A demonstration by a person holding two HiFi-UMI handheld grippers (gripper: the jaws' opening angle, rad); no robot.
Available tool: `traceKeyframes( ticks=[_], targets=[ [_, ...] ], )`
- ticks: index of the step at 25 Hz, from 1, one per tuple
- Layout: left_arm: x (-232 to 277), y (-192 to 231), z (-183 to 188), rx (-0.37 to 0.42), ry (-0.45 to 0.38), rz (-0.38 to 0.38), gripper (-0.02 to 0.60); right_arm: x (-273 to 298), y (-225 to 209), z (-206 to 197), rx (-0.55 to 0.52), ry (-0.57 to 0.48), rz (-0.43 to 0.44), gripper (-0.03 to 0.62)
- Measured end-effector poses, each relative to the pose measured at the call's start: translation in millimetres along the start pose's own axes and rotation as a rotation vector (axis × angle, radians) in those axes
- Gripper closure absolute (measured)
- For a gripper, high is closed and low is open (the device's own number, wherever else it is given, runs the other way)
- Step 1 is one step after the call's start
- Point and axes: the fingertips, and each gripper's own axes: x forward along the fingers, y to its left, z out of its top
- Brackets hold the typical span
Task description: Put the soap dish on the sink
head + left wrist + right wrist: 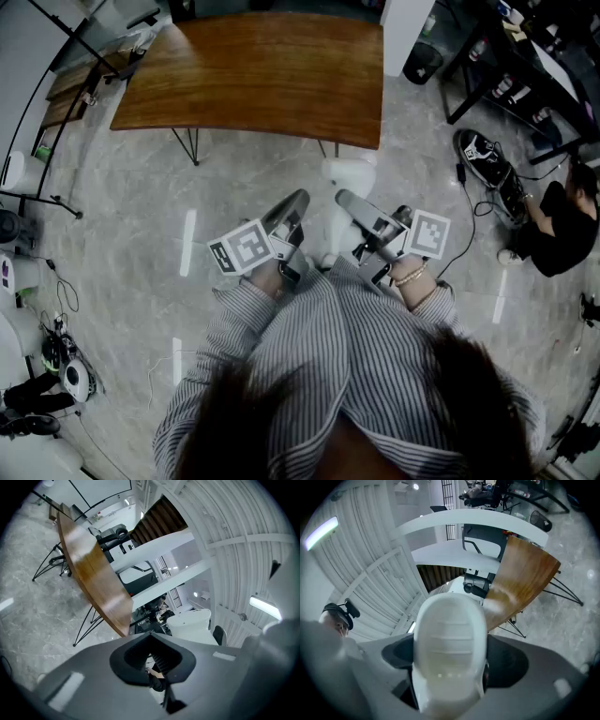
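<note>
Only one soap dish (449,630) fills right gripper (452,662).

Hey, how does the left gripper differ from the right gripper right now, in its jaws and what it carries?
The left gripper has its jaws together, while the right gripper has its jaws spread wide. The left gripper carries nothing, while the right gripper is clamped on the white soap dish, which fills the gap between its jaws. Both are grey and held in the air over the floor.

Grey marbled floor (122,244), brown wooden table (253,66) on thin black legs (192,145), white ribbed panelling (370,569)
</note>
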Motion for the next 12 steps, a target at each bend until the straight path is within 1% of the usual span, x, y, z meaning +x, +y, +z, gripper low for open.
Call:
traceKeyframes(
  ticks=[4,12],
  targets=[
    [2.1,-4.7,-2.1,-0.008,0.016,-0.021,0.581,-0.6,-0.1,0.2,-0.028,0.002,-0.02,0.155],
    [2.9,-10.1,1.6,0.008,0.006,-0.039,0.581,-0.4,0.2,0.7,-0.031,0.001,-0.023,0.155]
  ],
)
